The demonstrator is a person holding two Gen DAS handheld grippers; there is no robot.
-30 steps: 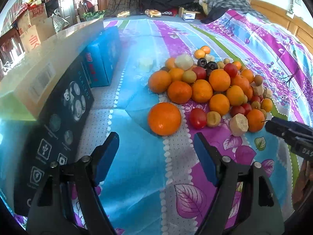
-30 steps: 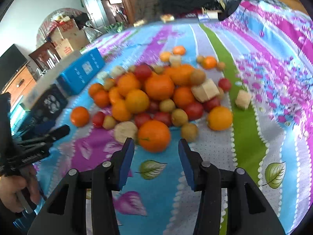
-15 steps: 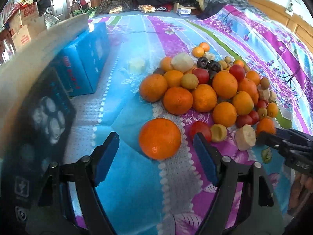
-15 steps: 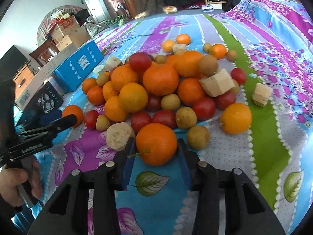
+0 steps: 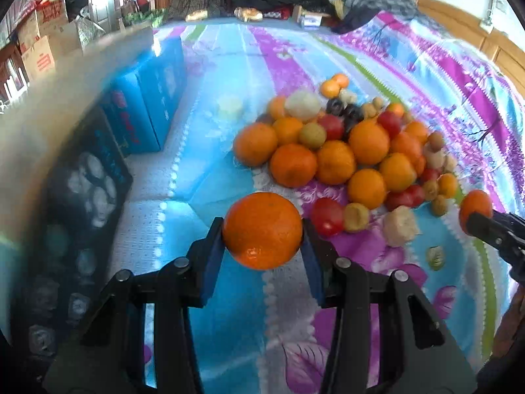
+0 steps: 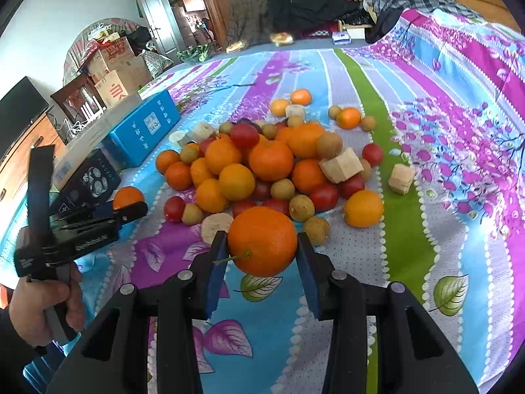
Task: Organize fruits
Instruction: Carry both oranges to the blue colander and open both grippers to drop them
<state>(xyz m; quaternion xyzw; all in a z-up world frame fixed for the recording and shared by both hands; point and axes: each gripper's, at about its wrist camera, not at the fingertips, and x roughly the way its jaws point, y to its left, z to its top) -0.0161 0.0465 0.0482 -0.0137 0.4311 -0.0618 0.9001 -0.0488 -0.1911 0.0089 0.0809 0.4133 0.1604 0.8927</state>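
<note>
As the left hand-held gripper (image 5: 262, 234) is closing on one orange (image 5: 262, 229) beside the fruit pile (image 6: 262, 164) on the bed (image 6: 410, 246), the right hand-held gripper (image 6: 262, 243) clamps another orange (image 6: 262, 241); sorting begins; next, carrying each clear.
</note>
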